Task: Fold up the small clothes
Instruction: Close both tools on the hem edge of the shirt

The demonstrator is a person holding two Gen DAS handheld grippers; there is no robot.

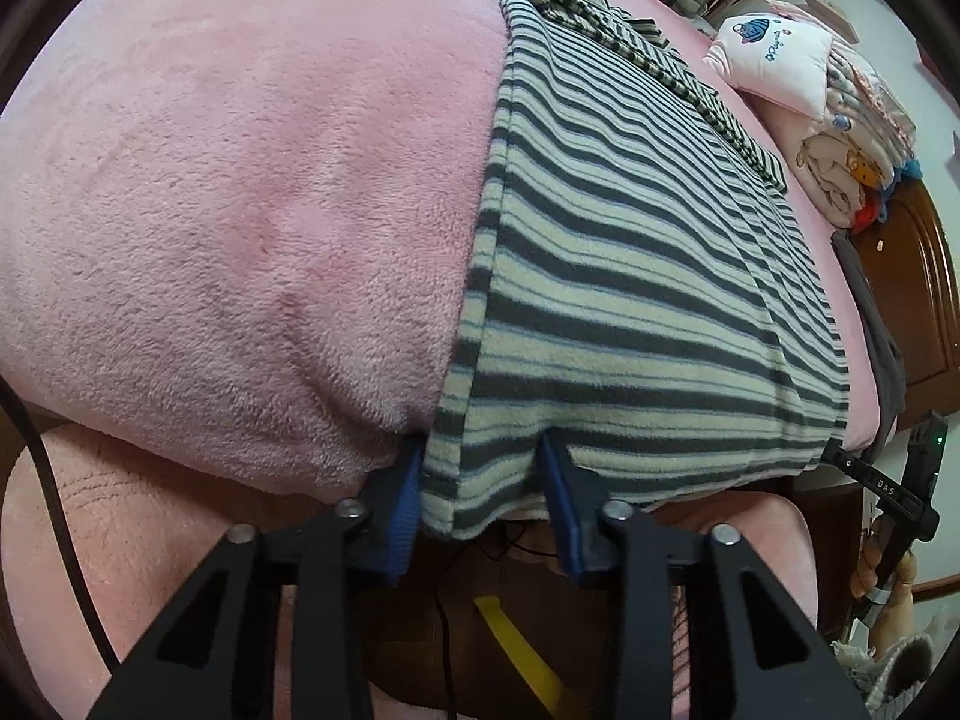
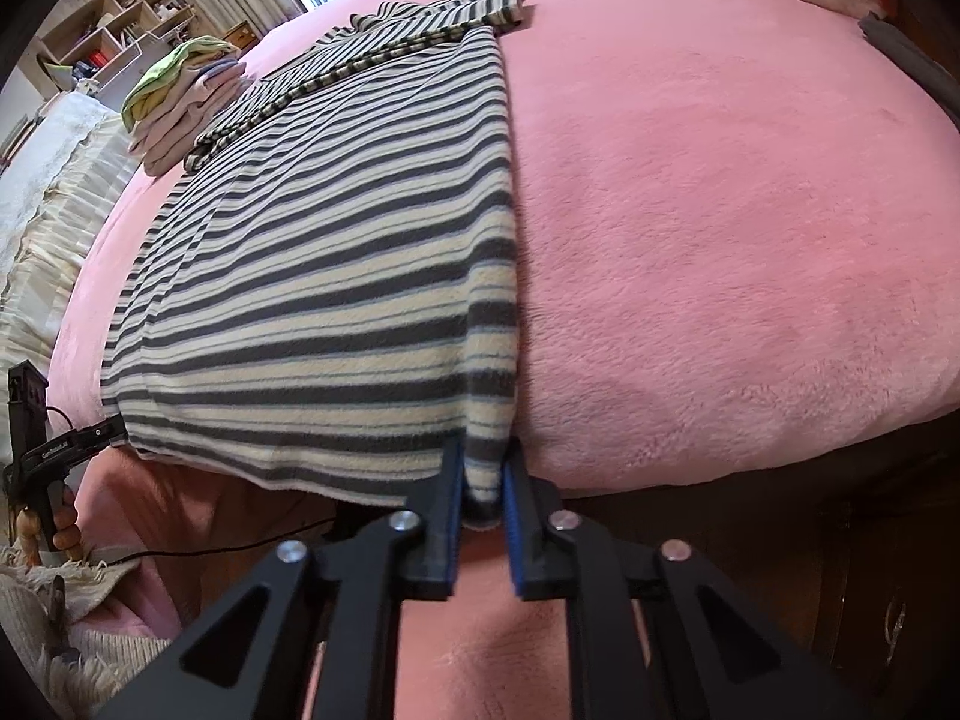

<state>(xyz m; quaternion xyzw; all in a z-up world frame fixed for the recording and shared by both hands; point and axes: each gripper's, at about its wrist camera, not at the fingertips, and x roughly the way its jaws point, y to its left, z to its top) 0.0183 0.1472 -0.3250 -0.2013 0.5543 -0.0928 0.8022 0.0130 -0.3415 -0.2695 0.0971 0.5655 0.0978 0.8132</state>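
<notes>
A grey and cream striped garment lies flat on the pink fleece bed, its hem hanging at the near edge. It also shows in the right wrist view. My left gripper stands open around the hem's left corner, with the fabric between the blue pads. My right gripper is nearly closed on the hem's right corner, with the cloth pinched between its pads. Each gripper shows at the edge of the other's view: the right one, the left one.
A stack of folded pale clothes sits on the bed left of the garment. A pile of pink and printed clothes lies on its right, by a wooden headboard. Shelves and a window stand beyond.
</notes>
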